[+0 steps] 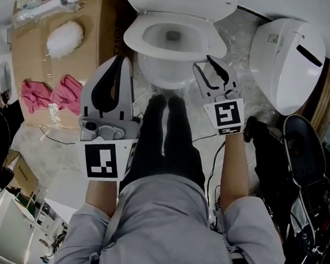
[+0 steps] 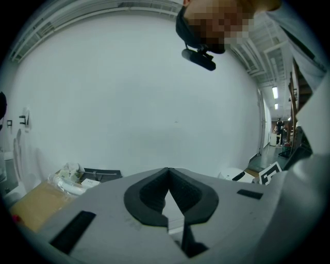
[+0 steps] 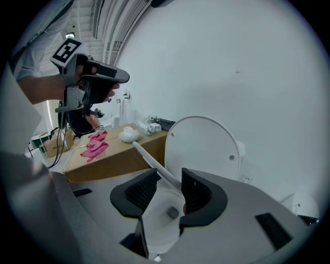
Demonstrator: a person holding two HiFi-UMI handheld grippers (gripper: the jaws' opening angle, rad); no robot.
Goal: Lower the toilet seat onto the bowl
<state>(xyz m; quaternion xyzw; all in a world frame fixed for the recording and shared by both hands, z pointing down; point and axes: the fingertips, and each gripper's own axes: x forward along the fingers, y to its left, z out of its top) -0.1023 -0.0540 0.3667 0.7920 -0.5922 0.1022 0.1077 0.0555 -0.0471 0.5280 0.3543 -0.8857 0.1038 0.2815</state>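
Where the toilet (image 1: 158,69) meets marbled floor (image 1: 242,35), the left hand-held gripper (image 1: 120,59) is closed, the right hand-held gripper (image 1: 205,61) open near the seat (image 1: 139,39).

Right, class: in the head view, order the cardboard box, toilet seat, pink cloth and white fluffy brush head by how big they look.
1. cardboard box
2. toilet seat
3. pink cloth
4. white fluffy brush head
The last two look fairly close in size, so that order is less sure.
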